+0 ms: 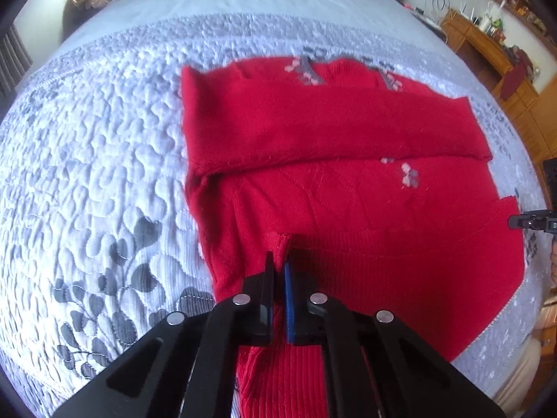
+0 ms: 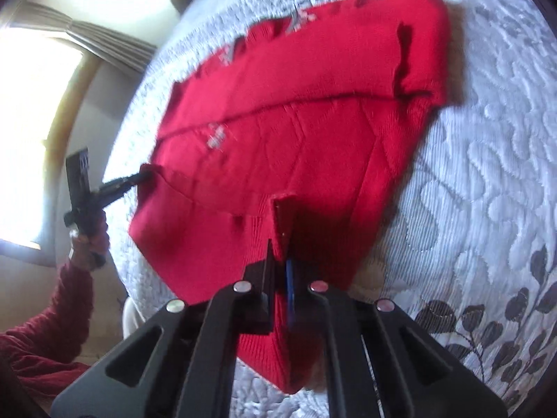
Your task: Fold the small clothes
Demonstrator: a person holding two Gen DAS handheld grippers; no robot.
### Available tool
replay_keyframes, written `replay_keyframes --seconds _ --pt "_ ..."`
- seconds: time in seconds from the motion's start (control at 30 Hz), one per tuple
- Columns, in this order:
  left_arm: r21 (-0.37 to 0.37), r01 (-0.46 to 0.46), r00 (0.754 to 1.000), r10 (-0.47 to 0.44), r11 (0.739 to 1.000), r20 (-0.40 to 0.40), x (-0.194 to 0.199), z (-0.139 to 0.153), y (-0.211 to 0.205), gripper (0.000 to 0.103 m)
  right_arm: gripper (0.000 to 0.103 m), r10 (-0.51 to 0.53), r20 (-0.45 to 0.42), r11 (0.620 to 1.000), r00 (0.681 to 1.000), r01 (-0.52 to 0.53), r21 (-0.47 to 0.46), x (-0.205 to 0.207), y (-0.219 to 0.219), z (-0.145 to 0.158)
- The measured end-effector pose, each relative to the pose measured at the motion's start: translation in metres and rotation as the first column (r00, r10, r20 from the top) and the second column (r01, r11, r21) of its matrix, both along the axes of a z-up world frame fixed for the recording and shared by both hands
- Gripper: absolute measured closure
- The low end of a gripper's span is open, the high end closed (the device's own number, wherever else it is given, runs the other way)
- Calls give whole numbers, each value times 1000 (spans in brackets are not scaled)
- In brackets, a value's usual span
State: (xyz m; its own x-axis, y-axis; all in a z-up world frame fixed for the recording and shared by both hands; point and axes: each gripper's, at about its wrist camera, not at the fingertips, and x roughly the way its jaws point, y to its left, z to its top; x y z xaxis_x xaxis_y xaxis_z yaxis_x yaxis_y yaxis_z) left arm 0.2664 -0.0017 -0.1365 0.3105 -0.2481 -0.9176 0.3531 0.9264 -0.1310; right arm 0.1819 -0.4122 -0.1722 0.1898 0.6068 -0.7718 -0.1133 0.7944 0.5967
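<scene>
- Pinching a raised fold of the sweater's (image 1: 348,209) ribbed hem, the left gripper (image 1: 278,264) has its jaws pressed together on the knit; the red sweater lies on the quilt (image 1: 104,174), a sleeve folded across its chest. The right gripper (image 1: 522,222) grips the hem at the far right edge.
- Right wrist view: the right gripper (image 2: 278,261) clamps another hem fold, lifting that corner off the quilt (image 2: 487,174). The left gripper (image 2: 139,178), held by a hand (image 2: 90,240), bites the hem's far side.
</scene>
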Motion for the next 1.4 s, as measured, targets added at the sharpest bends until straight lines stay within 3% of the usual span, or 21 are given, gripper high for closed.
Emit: replay_keyframes --seconds 0.2,0.4,0.67,0.9,1.0,1.1,1.2,1.23,1.3,1.4 --pt "-35 -30 997 33 999 76 13 31 -1 98 100 -28 71 1000 997 29 -10 14 -6 26" --pt "-61 -114 988 120 992 101 72 45 -10 98 100 -87 116 995 989 93 -40 56 -23 46" --pt "-71 -199 963 208 978 173 167 58 -22 98 100 -169 156 981 973 182 -71 154 -45 67" --pt "-3 -253 958 251 967 138 235 15 -37 98 100 -205 110 964 972 221 -151 219 -42 34" --pt "23 -260 958 255 965 127 244 -5 -42 98 100 -217 81 953 973 229 -199 233 -41 16" --pt "110 -256 965 246 961 96 247 -31 -50 98 100 -229 40 941 973 231 -247 242 -41 -5" --pt "195 -233 971 217 953 101 244 -54 -56 92 97 -231 8 931 973 223 -289 243 -37 -23" --pt "209 -227 971 205 951 119 241 -53 -58 91 96 -229 8 928 973 220 -299 242 -35 -25" --pt "226 -217 974 194 950 120 236 -48 -58 72 83 -234 18 931 972 229 -284 235 -36 -21" --pt "194 -194 978 173 962 118 211 -27 -48 63 76 -216 62 931 974 225 -288 210 -39 -2"
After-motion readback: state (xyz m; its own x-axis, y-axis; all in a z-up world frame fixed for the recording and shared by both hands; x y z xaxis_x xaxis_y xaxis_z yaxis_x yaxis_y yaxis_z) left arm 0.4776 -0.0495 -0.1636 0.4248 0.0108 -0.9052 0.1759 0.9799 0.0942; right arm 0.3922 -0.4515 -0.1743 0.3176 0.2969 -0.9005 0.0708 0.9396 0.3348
